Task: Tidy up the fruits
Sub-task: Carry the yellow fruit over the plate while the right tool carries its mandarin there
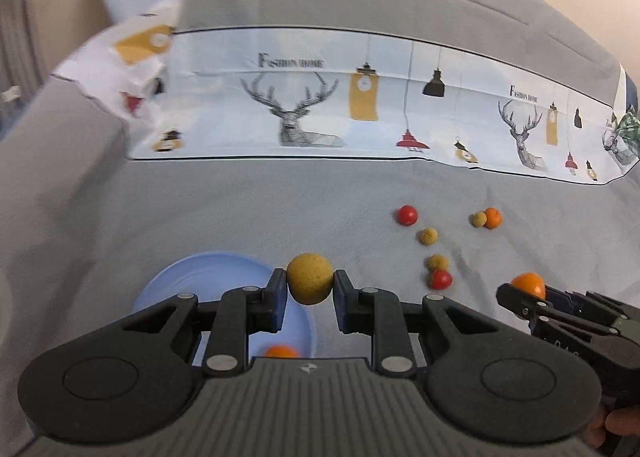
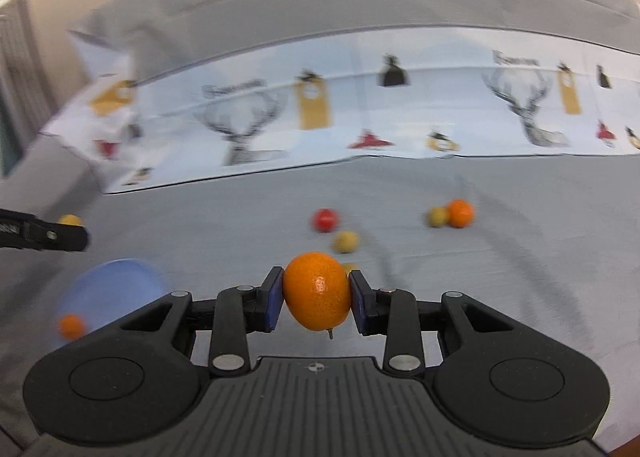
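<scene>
My left gripper (image 1: 310, 284) is shut on a round yellow-brown fruit (image 1: 309, 278), lifted above the near edge of a light blue plate (image 1: 176, 281). One small orange fruit (image 1: 282, 351) lies in that plate. My right gripper (image 2: 317, 291) is shut on an orange kumquat (image 2: 317, 289), held above the grey cloth. In the left wrist view the right gripper (image 1: 532, 291) shows at the right edge with its orange fruit (image 1: 529, 284). Loose on the cloth lie a red fruit (image 1: 407, 215), yellow fruits (image 1: 428, 236), an orange one (image 1: 492, 217) and another red one (image 1: 440, 279).
A grey cloth (image 1: 280, 209) covers the surface. A printed sheet with deer and lamp pictures (image 1: 360, 113) lies across the back, crumpled at its left end (image 1: 132, 69). In the right wrist view the blue plate (image 2: 112, 289) sits at the lower left, with the left gripper's finger (image 2: 52, 235) above it.
</scene>
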A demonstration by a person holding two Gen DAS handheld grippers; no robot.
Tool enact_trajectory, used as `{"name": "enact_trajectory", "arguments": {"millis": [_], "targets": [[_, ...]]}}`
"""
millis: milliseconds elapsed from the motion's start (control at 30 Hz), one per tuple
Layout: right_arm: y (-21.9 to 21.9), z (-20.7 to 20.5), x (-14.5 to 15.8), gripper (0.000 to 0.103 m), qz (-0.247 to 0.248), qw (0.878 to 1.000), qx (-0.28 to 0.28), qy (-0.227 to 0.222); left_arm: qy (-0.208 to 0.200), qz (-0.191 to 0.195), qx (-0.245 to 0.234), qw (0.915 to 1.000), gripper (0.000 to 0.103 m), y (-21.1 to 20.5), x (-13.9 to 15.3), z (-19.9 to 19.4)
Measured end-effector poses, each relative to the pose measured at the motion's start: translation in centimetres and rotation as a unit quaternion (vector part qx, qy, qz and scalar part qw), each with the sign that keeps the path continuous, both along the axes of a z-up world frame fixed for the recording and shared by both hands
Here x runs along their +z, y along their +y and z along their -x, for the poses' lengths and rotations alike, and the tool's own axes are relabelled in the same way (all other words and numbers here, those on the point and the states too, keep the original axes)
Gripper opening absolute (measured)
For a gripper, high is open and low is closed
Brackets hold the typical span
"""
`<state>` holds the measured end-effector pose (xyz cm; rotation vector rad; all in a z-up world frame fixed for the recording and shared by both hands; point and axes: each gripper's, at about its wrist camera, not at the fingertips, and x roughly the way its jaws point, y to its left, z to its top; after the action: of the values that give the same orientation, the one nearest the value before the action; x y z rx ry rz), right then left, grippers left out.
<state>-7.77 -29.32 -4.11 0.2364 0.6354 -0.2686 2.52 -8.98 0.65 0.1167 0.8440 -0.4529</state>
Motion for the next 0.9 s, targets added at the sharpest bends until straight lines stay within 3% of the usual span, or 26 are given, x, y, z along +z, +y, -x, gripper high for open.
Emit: {"name": "enact_trajectory", "arguments": {"millis": [133,433,900], "targets": [[4.2,1.7,1.7,0.036,-0.014,0.999,0.046,-0.009,0.006,0.008,0.022,0.9997,0.027,3.9,1.2,3.0],[12.1,5.9,2.9,0.036,-0.009,0.993,0.121,0.002,-0.028,0.006,0.063,0.9976,0.027,10.6,2.7,8.4],[16.2,8.4,4.0,0.036,0.032,0.989,0.146,0.004,-0.040,0.028,0.085,0.9952,0.027,14.2,3.7,11.4]]}}
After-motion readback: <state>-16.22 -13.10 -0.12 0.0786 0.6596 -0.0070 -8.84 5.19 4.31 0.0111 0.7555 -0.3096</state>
